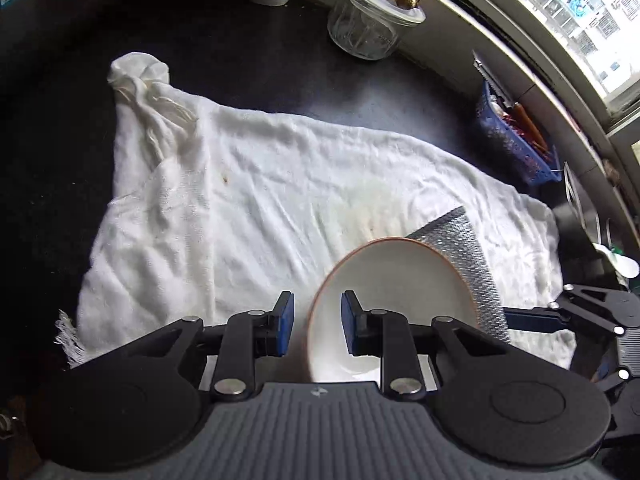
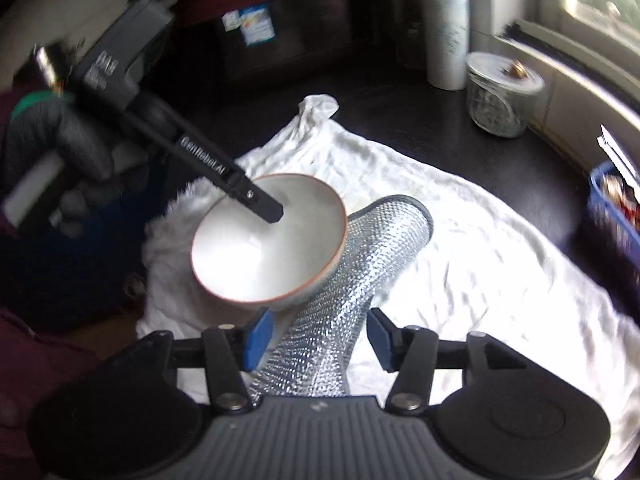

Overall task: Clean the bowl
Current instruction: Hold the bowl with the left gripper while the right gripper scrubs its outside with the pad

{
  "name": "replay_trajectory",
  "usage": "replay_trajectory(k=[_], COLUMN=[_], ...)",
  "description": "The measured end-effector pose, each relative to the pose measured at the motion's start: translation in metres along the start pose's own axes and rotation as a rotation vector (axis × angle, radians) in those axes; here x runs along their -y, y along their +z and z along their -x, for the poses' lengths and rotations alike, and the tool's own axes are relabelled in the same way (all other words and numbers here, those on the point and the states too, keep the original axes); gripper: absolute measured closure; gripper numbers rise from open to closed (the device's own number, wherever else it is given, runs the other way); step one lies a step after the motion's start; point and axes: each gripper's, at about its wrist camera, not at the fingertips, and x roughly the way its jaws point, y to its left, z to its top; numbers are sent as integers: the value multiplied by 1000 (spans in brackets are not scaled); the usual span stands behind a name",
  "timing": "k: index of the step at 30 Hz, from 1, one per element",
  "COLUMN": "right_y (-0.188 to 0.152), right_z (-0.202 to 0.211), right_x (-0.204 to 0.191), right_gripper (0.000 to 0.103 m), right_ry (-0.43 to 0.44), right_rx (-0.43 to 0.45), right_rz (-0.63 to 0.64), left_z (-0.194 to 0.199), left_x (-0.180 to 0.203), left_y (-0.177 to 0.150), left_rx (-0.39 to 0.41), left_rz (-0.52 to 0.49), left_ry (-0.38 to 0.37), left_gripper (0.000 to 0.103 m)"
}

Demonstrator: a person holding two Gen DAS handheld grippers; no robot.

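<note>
A white bowl point(image 1: 396, 280) with a brown rim is tilted on its side above the white cloth point(image 1: 248, 208). My left gripper point(image 1: 318, 328) is shut on the bowl's rim, one finger inside and one outside; it also shows in the right wrist view point(image 2: 272, 210) reaching into the bowl point(image 2: 268, 240). My right gripper point(image 2: 316, 338) holds a silvery scouring cloth point(image 2: 352, 280) between its fingers, and the cloth's far end lies against the bowl's outside. The scouring cloth point(image 1: 472, 256) shows behind the bowl in the left wrist view, with my right gripper point(image 1: 560, 316) at the right edge.
A glass jar point(image 1: 368, 20) with a lid and a paper towel roll point(image 2: 448, 36) stand at the back of the dark counter point(image 1: 280, 40). A blue basket point(image 1: 516, 140) of items sits by the window sill at the right.
</note>
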Motion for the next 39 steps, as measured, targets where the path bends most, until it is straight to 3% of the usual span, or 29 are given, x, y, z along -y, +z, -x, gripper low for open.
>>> replay_trajectory(k=[3, 8, 12, 15, 19, 23, 25, 29, 34, 36, 38, 39], right_y=[2, 7, 10, 13, 13, 17, 18, 15, 13, 11, 18, 26], right_z=[-4, -4, 0, -3, -9, -11, -14, -9, -2, 1, 0, -3], right_x=[3, -10, -16, -16, -12, -10, -8, -5, -2, 0, -2, -6], right_gripper=[47, 49, 60, 61, 84, 81, 74, 73, 57, 56, 56, 56], right_ry=[60, 102, 26, -16, -21, -26, -27, 7, 51, 69, 48, -4], right_rx=[-11, -12, -22, -39, -45, -52, -73, -43, -2, 14, 10, -5], right_rz=[-61, -39, 56, 80, 43, 5, -30, -127, -249, -298, -314, -293], left_z=[0, 2, 2, 0, 0, 0, 0, 1, 4, 5, 6, 7], left_x=[3, -1, -3, -4, -4, -4, -4, -4, -1, -1, 0, 1], left_y=[-1, -3, -6, -7, -9, -10, -10, -10, -14, -19, -24, -26], left_rx=[2, 10, 9, 0, -2, -4, -6, -8, -15, -22, -24, -28], left_rz=[-5, 2, -7, -2, -1, 3, 6, 2, 2, 42, 66, 76], left_ry=[8, 1, 5, -2, -3, -8, -10, -10, 2, 4, 9, 10], left_gripper=[79, 79, 80, 80, 80, 80, 80, 80, 85, 85, 85, 85])
